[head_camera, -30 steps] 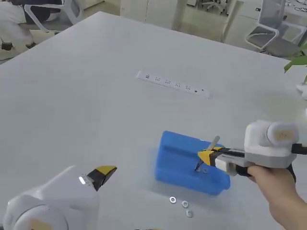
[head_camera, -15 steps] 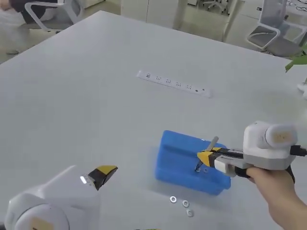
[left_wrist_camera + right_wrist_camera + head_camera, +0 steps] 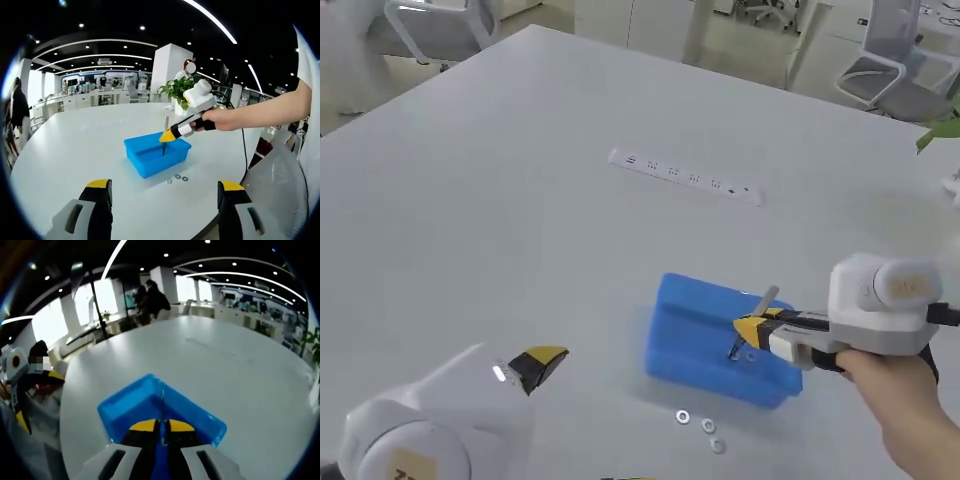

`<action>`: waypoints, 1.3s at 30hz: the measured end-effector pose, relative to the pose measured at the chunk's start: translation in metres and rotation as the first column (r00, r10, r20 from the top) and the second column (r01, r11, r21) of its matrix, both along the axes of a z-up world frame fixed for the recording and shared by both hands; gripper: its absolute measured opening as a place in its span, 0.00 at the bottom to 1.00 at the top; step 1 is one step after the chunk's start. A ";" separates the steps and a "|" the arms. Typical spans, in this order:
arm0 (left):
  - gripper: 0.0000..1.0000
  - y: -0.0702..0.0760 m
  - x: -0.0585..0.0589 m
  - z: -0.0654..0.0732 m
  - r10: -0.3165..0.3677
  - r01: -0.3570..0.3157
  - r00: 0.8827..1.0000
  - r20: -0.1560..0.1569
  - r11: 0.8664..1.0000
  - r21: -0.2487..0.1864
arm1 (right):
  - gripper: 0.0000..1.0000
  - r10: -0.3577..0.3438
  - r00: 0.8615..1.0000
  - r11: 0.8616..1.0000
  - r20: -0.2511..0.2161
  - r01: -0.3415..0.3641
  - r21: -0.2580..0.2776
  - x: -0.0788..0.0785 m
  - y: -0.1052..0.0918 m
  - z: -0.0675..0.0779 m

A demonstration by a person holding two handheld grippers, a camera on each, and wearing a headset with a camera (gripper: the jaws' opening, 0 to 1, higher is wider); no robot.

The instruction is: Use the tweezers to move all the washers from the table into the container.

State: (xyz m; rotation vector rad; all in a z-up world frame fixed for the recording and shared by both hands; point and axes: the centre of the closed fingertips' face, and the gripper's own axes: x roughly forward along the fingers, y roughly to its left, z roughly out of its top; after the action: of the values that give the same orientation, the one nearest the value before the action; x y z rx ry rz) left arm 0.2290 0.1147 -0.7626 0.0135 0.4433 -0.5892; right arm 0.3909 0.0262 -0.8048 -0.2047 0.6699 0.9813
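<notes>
Head view: your right gripper (image 3: 752, 326) has its jaws clamped on the tweezers (image 3: 734, 347), tip in the container (image 3: 688, 318); left gripper (image 3: 163, 187) jaws apart. Likely drop-off; next, pinch one of the washers (image 3: 682, 416) toward the worktop's near edge.

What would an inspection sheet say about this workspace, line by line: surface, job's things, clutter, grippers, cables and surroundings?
Surface: pale grey table, flat, no spills seen.
Job's things: blue plastic container, open on top; three small steel washers on the table just in front of it; thin metal tweezers, tips pointing down into the container. Too small to tell what lies inside.
Clutter: white power strip behind the container, apart from it.
Grippers: right gripper shut on the tweezers, over the container; left gripper open, holding nothing.
Cables: dark cable hanging below the right hand.
Surroundings: office chairs, green plant, people beyond the table.
</notes>
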 end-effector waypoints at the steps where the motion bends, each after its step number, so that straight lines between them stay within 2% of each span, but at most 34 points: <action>1: 0.88 0.000 0.000 0.000 -0.001 0.001 1.000 0.000 1.000 0.000 | 0.04 -0.002 1.000 1.000 -0.001 0.002 0.002 0.000 0.000 0.000; 17: 0.87 -0.001 -0.001 0.000 -0.010 0.010 1.000 -0.001 1.000 -0.001 | 0.04 -0.009 1.000 0.999 0.021 0.008 0.045 -0.005 0.000 0.026; 21: 0.87 0.000 -0.001 0.000 -0.008 0.008 1.000 -0.002 1.000 -0.003 | 0.04 -0.007 0.999 0.998 0.032 0.005 0.067 -0.010 0.002 0.037; 24: 0.87 -0.001 -0.001 0.000 -0.009 0.009 1.000 -0.002 1.000 -0.003 | 0.04 0.003 0.999 0.997 0.043 -0.006 0.081 -0.017 0.004 0.046; 29: 0.86 -0.002 -0.002 0.000 -0.013 0.013 1.000 -0.003 1.000 -0.004 | 0.04 0.009 0.999 0.995 0.048 -0.014 0.099 -0.028 0.005 0.054; 39: 0.86 -0.005 -0.004 -0.002 -0.028 0.028 1.000 -0.013 1.000 -0.004 | 0.04 0.029 0.998 0.993 0.047 -0.035 0.115 -0.049 0.009 0.060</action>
State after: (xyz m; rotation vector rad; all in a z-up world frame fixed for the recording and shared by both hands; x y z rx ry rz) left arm 0.2245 0.1095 -0.7642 0.0122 0.4550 -0.6181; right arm 0.3421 0.0349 -0.7451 -0.1355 0.5675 1.0401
